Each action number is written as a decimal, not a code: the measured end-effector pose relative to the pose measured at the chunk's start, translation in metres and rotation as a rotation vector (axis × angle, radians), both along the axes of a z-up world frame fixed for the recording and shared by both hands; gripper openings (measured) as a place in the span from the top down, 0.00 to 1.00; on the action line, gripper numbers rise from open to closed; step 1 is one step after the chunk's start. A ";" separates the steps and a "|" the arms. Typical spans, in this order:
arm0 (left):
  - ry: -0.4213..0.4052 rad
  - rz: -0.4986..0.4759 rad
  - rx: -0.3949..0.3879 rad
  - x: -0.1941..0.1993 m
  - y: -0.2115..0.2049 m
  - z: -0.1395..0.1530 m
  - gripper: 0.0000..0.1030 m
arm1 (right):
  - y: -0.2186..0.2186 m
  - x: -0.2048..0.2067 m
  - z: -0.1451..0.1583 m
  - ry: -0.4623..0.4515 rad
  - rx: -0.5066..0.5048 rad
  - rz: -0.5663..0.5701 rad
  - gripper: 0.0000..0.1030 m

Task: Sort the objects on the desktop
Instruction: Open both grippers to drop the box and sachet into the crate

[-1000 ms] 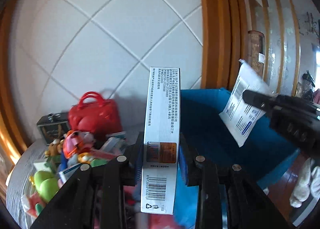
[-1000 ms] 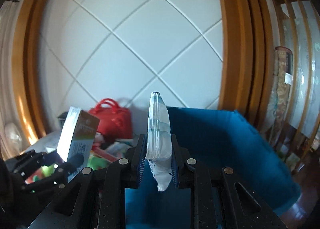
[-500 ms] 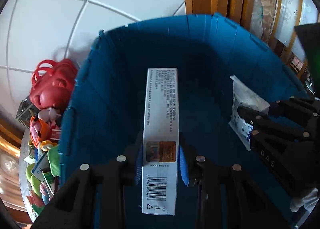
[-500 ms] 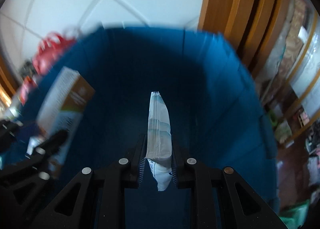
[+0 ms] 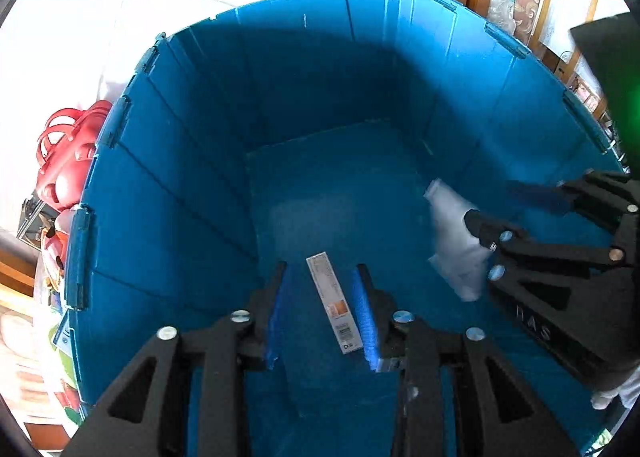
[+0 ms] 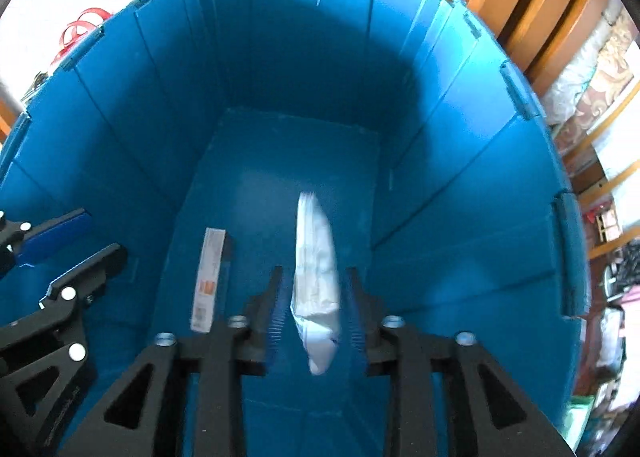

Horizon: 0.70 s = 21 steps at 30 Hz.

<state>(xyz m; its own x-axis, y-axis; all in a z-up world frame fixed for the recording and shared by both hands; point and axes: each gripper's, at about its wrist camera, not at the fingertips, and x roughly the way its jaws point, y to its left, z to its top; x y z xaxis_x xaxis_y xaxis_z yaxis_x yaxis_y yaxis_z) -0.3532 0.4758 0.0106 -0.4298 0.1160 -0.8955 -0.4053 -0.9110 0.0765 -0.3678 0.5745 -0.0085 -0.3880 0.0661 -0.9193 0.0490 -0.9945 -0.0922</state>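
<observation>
Left gripper (image 5: pixel 324 313) jaws spread wide above the blue bin (image 5: pixel 192 177), white box (image 5: pixel 334 303) loose between them without touching, right gripper (image 6: pixel 314 303) at 3 o'clock, jaws likewise parted, white pouch (image 6: pixel 316 269) free between, red bag (image 5: pixel 68 169) outside at 9 o'clock.

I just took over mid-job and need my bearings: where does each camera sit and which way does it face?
Left wrist: on the left gripper, facing down into the blue bin; its open fingers show, the right gripper at right.
Right wrist: on the right gripper, facing down into the bin; its open fingers show, the left gripper at left.
Both share the white box and white pouch.
</observation>
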 end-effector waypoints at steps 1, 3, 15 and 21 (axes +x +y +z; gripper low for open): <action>-0.001 -0.001 0.012 0.001 -0.002 0.002 0.49 | 0.001 0.003 0.003 0.010 0.005 0.002 0.40; 0.017 0.000 0.026 0.005 -0.005 0.006 0.44 | -0.004 0.011 0.014 0.040 0.038 0.006 0.34; 0.281 0.049 0.175 0.082 -0.068 0.071 0.44 | -0.001 0.103 0.089 0.342 -0.048 0.009 0.12; 0.407 0.098 0.218 0.128 -0.102 0.086 0.44 | -0.026 0.146 0.103 0.486 -0.075 0.049 0.00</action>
<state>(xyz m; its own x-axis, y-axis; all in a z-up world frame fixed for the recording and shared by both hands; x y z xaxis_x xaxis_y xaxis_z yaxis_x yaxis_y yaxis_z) -0.2248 0.3740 0.0969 -0.7591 0.2241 -0.6112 -0.2937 -0.9558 0.0142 -0.2219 0.5490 0.0946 -0.7744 -0.0223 -0.6323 0.0646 -0.9969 -0.0440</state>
